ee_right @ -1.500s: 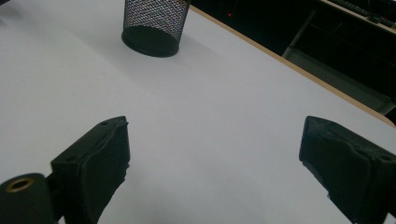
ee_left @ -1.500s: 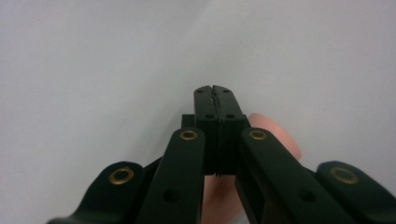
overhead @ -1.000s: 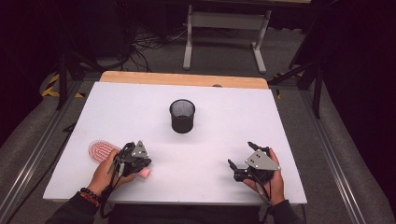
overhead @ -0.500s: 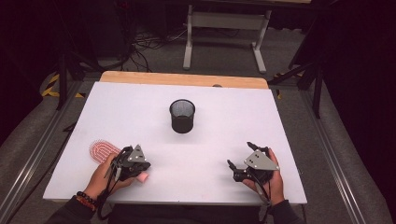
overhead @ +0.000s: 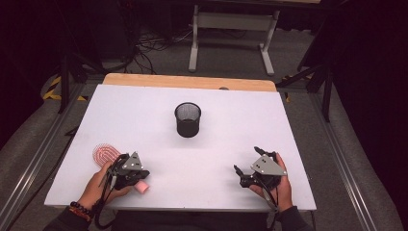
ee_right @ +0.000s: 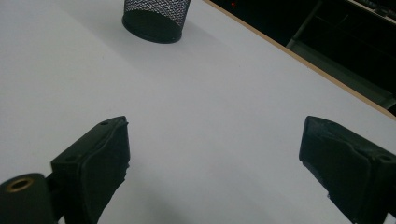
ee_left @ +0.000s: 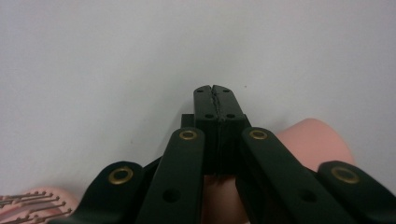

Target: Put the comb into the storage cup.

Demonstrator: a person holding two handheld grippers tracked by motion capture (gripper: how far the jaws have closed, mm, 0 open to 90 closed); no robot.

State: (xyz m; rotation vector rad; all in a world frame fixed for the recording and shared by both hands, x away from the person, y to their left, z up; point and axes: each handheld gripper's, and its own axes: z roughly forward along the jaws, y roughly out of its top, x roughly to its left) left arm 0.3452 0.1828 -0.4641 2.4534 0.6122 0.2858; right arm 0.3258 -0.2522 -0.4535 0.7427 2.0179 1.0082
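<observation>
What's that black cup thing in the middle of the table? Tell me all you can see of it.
The black cup is a round holder made of what looks like fine wire mesh, with a solid dark band at its base and a thin rim on top. It stands upright near the middle of the white table, open end up. Its inside looks dark, so I cannot tell if anything is in it. Nothing touches it; both hand-held grippers are nearer the person's edge of the table.
</observation>
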